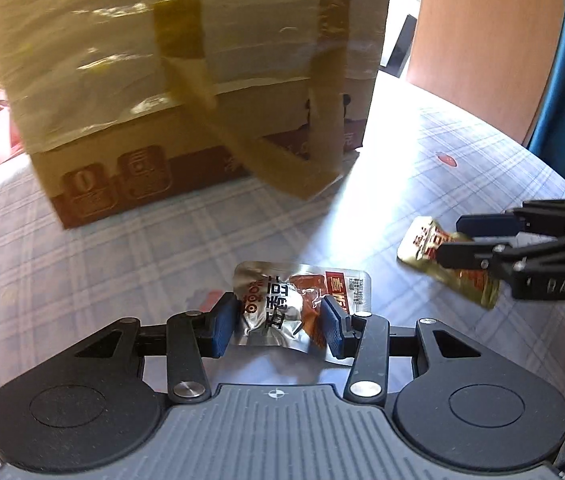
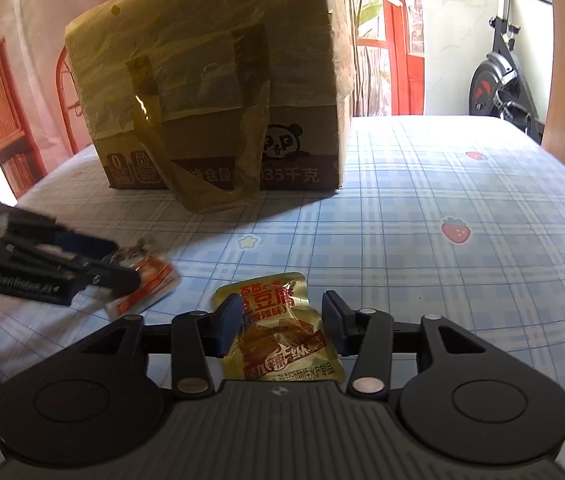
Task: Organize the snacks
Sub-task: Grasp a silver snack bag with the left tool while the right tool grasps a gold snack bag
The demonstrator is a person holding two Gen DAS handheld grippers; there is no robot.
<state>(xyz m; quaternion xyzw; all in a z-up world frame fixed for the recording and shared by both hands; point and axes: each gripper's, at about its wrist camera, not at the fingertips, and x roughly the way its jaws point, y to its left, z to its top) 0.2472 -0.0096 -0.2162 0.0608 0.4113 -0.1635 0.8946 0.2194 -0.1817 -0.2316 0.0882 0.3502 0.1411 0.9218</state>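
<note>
The left hand-held gripper [image 1: 280, 326] pinches a silver snack packet [image 1: 302, 308] above the tabletop [image 2: 442, 208], presumably for the taped cardboard box [image 2: 218, 92] beyond, while the right hand-held gripper [image 2: 281, 326] straddles a gold tofu packet [image 2: 282, 332], spread, not pressing it.

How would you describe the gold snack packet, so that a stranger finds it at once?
Start at the big taped cardboard box on the checked tablecloth. In front of it lie two small packets. The gold snack packet, between the right gripper fingers, is golden; the silver packet is not.

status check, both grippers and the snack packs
Left gripper clamped on silver pack. Right gripper straddles gold pack, grip unclear. Taped box ahead.
</note>
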